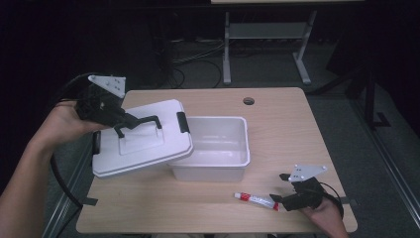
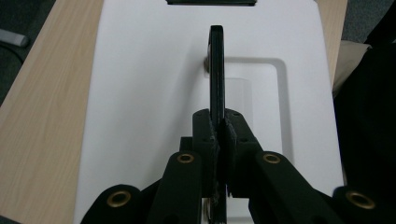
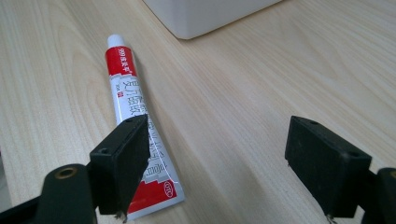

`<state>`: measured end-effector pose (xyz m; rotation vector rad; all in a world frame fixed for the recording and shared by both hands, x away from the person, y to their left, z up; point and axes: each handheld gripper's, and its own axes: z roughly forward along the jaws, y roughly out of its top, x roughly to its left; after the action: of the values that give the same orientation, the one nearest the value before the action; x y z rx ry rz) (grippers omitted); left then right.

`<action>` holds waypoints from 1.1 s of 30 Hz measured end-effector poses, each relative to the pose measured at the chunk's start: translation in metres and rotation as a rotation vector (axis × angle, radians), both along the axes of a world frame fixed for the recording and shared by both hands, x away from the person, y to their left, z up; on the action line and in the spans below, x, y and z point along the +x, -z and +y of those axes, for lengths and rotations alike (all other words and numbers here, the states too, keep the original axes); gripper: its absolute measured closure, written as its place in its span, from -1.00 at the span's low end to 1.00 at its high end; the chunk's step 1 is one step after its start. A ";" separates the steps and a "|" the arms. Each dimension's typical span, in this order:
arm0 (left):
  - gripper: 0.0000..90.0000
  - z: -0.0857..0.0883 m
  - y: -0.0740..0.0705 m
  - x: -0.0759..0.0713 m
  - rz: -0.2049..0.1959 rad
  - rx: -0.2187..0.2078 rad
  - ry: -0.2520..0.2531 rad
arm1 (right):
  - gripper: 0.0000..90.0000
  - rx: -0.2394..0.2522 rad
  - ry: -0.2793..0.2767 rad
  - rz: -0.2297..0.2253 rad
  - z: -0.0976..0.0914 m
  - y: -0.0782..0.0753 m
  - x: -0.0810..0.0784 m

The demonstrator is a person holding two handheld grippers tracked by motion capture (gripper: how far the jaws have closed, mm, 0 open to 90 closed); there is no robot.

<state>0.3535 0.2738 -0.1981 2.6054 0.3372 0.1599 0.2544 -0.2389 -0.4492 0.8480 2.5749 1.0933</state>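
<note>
Two hand-held grippers share the work: the left hand-held gripper (image 1: 130, 120) is clenched on the black handle (image 1: 143, 124) of the white lid (image 1: 141, 139), holding it tilted off the open box (image 1: 218, 148), likely to free the opening. Beside the released right hand-held gripper (image 1: 281, 187), a red-and-white tube (image 1: 256, 200) lies on the tabletop (image 1: 287, 129), its crimped end by one jaw.

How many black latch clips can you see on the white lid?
2. One black latch clip sits on the white plastic lid's right end, over the open white plastic bin. The other black latch clip is on its left end, partly hidden below the left gripper.
</note>
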 end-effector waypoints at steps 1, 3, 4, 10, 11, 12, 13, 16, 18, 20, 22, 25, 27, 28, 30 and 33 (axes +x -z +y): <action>0.87 0.003 0.001 -0.001 0.001 0.000 -0.005 | -0.52 0.000 0.000 0.000 0.000 0.000 0.000; 0.87 0.011 0.003 -0.004 0.001 -0.004 -0.016 | -0.52 0.000 0.002 0.002 0.001 0.000 0.000; 0.87 0.014 0.004 -0.005 0.002 -0.004 -0.019 | -0.52 0.001 0.002 0.001 0.001 0.000 0.000; 0.87 0.028 0.010 -0.011 0.005 -0.009 -0.046 | -0.52 -0.004 0.001 0.005 0.002 0.001 0.001; 0.87 0.028 0.010 -0.011 0.005 -0.009 -0.046 | -0.52 -0.004 0.001 0.005 0.002 0.001 0.001; 0.87 0.032 0.012 -0.012 0.007 -0.005 -0.053 | -0.52 -0.004 0.002 0.005 0.002 0.001 0.002; 0.87 0.035 0.012 -0.012 0.007 -0.008 -0.058 | -0.52 -0.004 0.002 0.005 0.002 0.001 0.002; 0.87 0.041 0.014 -0.014 0.007 -0.014 -0.069 | -0.52 -0.006 0.003 0.006 0.003 0.001 0.002; 0.87 0.043 0.015 -0.015 0.005 -0.014 -0.071 | -0.52 -0.007 0.002 0.005 0.003 0.001 0.002; 0.87 0.048 0.017 -0.016 0.003 -0.021 -0.079 | -0.52 -0.011 0.001 0.005 0.004 0.001 0.003; 0.87 0.052 0.020 -0.017 0.008 -0.024 -0.086 | -0.52 -0.010 0.002 0.008 0.004 0.001 0.003; 0.87 0.058 0.026 -0.017 0.015 -0.025 -0.103 | -0.52 -0.011 -0.002 0.002 0.006 0.000 0.004; 0.87 0.062 0.030 -0.018 0.020 -0.030 -0.108 | -0.52 -0.010 0.000 0.005 0.007 -0.001 0.004; 0.87 0.063 0.032 -0.018 0.023 -0.032 -0.111 | -0.52 -0.007 -0.002 0.002 0.008 -0.001 0.004; 0.87 0.067 0.035 -0.019 0.024 -0.034 -0.117 | -0.52 -0.009 -0.004 0.002 0.009 -0.002 0.004; 0.87 0.072 0.040 -0.019 0.031 -0.033 -0.133 | -0.52 -0.013 -0.009 0.001 0.011 -0.001 0.005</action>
<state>0.3342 0.3457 -0.2380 2.5551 0.5195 0.1585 0.2590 -0.2281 -0.4480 0.8346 2.5864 1.0785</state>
